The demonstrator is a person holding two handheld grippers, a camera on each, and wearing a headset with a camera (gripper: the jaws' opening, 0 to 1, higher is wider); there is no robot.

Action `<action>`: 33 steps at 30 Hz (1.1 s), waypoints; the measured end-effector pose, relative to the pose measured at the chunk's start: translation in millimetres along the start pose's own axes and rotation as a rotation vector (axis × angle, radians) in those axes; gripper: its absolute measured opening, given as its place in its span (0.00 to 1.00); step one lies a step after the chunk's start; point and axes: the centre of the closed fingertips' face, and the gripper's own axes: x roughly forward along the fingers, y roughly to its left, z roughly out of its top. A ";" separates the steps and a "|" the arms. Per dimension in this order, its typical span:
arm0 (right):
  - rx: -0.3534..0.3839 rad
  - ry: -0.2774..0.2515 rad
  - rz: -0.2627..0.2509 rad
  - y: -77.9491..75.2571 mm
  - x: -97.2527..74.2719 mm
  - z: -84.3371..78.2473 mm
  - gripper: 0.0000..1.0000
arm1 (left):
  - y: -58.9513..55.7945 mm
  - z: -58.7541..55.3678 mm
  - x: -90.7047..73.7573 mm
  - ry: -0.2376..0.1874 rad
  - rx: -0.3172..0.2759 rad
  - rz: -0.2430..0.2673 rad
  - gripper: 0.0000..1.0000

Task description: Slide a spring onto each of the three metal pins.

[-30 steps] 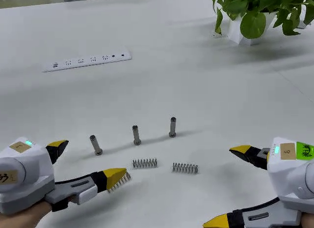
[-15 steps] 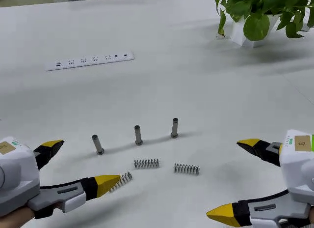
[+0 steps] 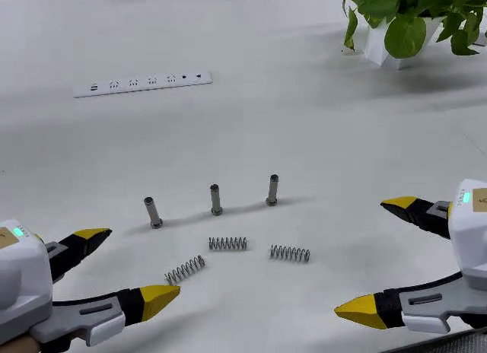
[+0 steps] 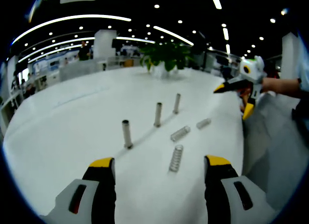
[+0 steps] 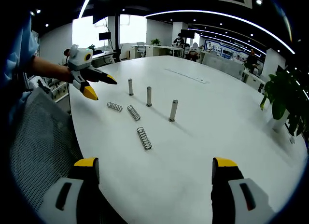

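So there are three little cylindrical pins of dull grey metal, each with a small flared foot. They stand upright in a slightly slanted row on the smooth matte white table [image 3: 304, 125]: left pin [image 3: 154, 213], middle pin [image 3: 216, 200], right pin [image 3: 272, 190].

Just in front of them, three thin coiled steel springs lie flat on their sides. The left spring [image 3: 185, 269] sits at an angle, while the middle spring [image 3: 227, 243] and right spring [image 3: 290, 252] lie roughly level. None of them touches a pin or sits on one.

The left gripper [image 3: 129, 265] has a white body and dark jaws with yellow tips. It's low at the near left, aimed in toward the springs, its jaws spread wide and holding nothing. Its own view has the left spring lying ahead between the tips, apart from both.

The right gripper [image 3: 377, 258] has the same build. It comes in from the near right, also spread wide and empty, well apart from the right spring.

Plenty of bare table all round the row. A flat white power strip [image 3: 142, 82] lies well behind the pins. A leafy green plant in a white pot [image 3: 411, 18] sits at the far right. The right gripper view shows the table's rounded near edge, with a grey mesh chair back [image 5: 34, 137] just beside it.
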 end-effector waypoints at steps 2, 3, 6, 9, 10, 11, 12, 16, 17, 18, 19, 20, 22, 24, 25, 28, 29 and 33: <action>-0.001 0.003 -0.003 -1.1 -1.0 -1.1 0.98 | -2.2 -0.8 1.0 -0.008 0.009 -0.001 0.69; -0.002 0.005 -0.004 -2.1 -1.6 -1.7 0.98 | -3.0 -1.9 2.5 -0.008 0.020 0.003 0.66; -0.002 0.004 -0.009 -3.8 -3.1 -1.5 0.98 | -4.6 -4.5 6.0 -0.014 0.021 0.008 0.58; 0.002 0.003 -0.013 -4.5 -4.1 -1.6 0.98 | -6.8 -9.1 9.9 -0.015 0.014 0.007 0.48; 0.003 0.004 -0.013 -4.6 -4.3 -2.1 0.98 | -7.6 -10.9 11.2 -0.015 0.007 0.005 0.45; 0.003 0.005 -0.013 -4.4 -4.5 -2.7 0.98 | -8.3 -13.6 12.9 -0.014 -0.006 0.004 0.44; 0.004 0.005 -0.013 -4.3 -4.6 -3.2 0.98 | -8.6 -15.9 14.0 -0.008 -0.013 0.005 0.43; 0.008 0.009 -0.011 -2.8 -5.1 -5.5 0.98 | -13.8 -20.6 18.2 -0.002 -0.013 -0.009 0.38; 0.009 0.010 -0.011 -2.5 -5.3 -6.0 0.98 | -15.2 -21.4 19.3 0.003 -0.007 -0.014 0.37; 0.010 0.010 -0.010 -2.2 -5.4 -6.6 0.98 | -15.3 -23.9 21.5 0.012 0.004 -0.023 0.36; 0.011 0.011 -0.010 -1.9 -5.5 -7.0 0.98 | -15.9 -25.0 22.8 0.017 0.009 -0.027 0.35; 0.011 0.012 -0.010 -1.8 -5.6 -7.3 0.98 | -16.3 -25.8 24.2 0.022 0.011 -0.031 0.33; 0.012 0.012 -0.012 -1.5 -6.0 -7.5 0.98 | -17.1 -26.8 26.7 0.028 0.013 -0.037 0.31; 0.016 0.010 -0.014 -0.8 -6.5 -7.8 0.98 | -17.9 -26.6 27.9 0.028 0.018 -0.038 0.29; 0.018 0.009 -0.013 -0.3 -6.7 -7.9 0.98 | -18.4 -25.9 28.1 0.023 0.018 -0.041 0.28; 0.023 0.012 -0.013 1.2 -6.9 -10.3 0.98 | -15.5 -27.0 29.4 0.022 0.031 -0.038 0.24; 0.024 0.013 -0.013 1.7 -6.9 -11.0 0.98 | -14.9 -27.1 29.5 0.023 0.036 -0.037 0.22; 0.027 0.016 -0.010 3.1 -6.9 -12.2 0.98 | -14.7 -25.9 29.0 0.025 0.044 -0.040 0.20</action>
